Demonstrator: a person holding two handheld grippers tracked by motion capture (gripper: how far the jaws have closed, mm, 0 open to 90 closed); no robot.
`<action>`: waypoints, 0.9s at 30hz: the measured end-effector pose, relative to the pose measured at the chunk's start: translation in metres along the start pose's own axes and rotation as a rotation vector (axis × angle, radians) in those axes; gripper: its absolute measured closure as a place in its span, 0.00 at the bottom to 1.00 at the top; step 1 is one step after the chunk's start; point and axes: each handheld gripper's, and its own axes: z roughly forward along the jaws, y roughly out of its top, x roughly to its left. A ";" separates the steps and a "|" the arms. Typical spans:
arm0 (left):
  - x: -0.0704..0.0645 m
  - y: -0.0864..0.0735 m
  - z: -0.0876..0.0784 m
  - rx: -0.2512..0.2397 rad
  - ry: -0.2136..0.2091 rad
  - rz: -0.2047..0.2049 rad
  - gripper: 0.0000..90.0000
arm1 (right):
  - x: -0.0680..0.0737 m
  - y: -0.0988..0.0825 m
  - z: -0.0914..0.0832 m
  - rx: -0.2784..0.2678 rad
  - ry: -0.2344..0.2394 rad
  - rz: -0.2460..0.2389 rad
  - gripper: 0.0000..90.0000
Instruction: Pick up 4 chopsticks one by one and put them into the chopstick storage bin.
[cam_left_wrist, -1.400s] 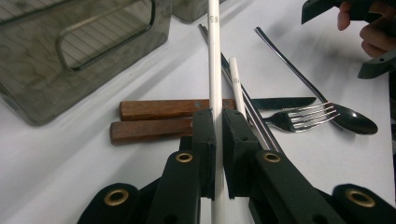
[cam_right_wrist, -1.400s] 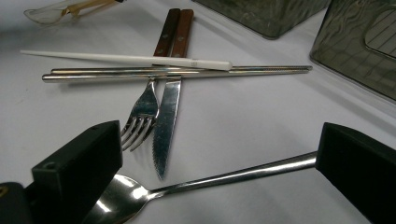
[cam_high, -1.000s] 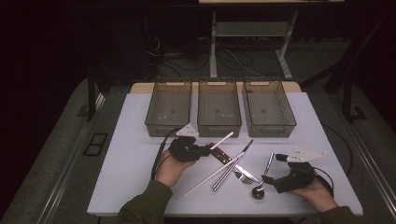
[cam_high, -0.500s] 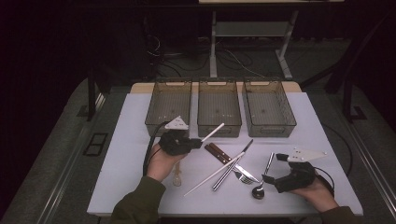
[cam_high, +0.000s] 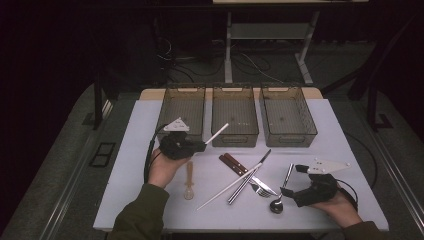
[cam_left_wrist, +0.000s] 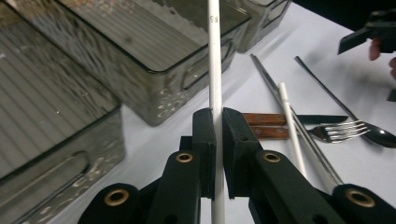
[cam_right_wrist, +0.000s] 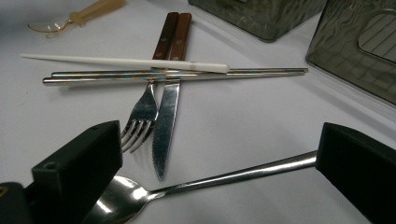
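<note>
- Fingers of my left gripper (cam_left_wrist: 218, 140) are clamped on a white chopstick (cam_left_wrist: 215, 60), the stick running straight up between the two black pads (cam_left_wrist: 204, 135) and out past them.
- From above, that left gripper (cam_high: 202, 145) hangs off the table just in front of the left bin (cam_high: 181, 107), with the chopstick's (cam_high: 218, 133) free end slanting up toward the near wall of the middle bin (cam_high: 235, 112).
- My right gripper (cam_right_wrist: 219, 172) rests with its jaws wide apart, one pad on each side of a steel spoon (cam_right_wrist: 210, 179) lying flat on the table (cam_right_wrist: 243, 126); neither pad presses on it.
- Relative to the middle bin, the rest lies nearer to me: a second white chopstick (cam_high: 227, 186), a pair of metal chopsticks (cam_high: 243, 184), a fork (cam_high: 260, 188), a wooden-handled knife (cam_high: 235, 162), and off toward the left a small translucent spoon (cam_high: 189, 180).
- I judge the held chopstick to be light, stiff and smooth, so it may swivel or slide in the pads; a hold nearer its middle would steady it.
- The steel spoon looks heavier and slick, lying low on the table; I would take it across the slim handle, near the bowl.
</note>
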 end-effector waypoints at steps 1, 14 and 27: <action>0.002 0.001 0.000 0.003 0.002 0.000 0.93 | 0.000 0.000 0.000 0.000 0.000 0.000 0.01; 0.019 0.026 -0.004 -0.016 0.024 0.003 0.93 | 0.000 0.000 0.000 -0.006 -0.001 0.006 0.01; 0.039 0.072 -0.003 -0.019 0.062 0.031 0.93 | -0.001 -0.001 -0.002 -0.013 -0.002 0.016 0.01</action>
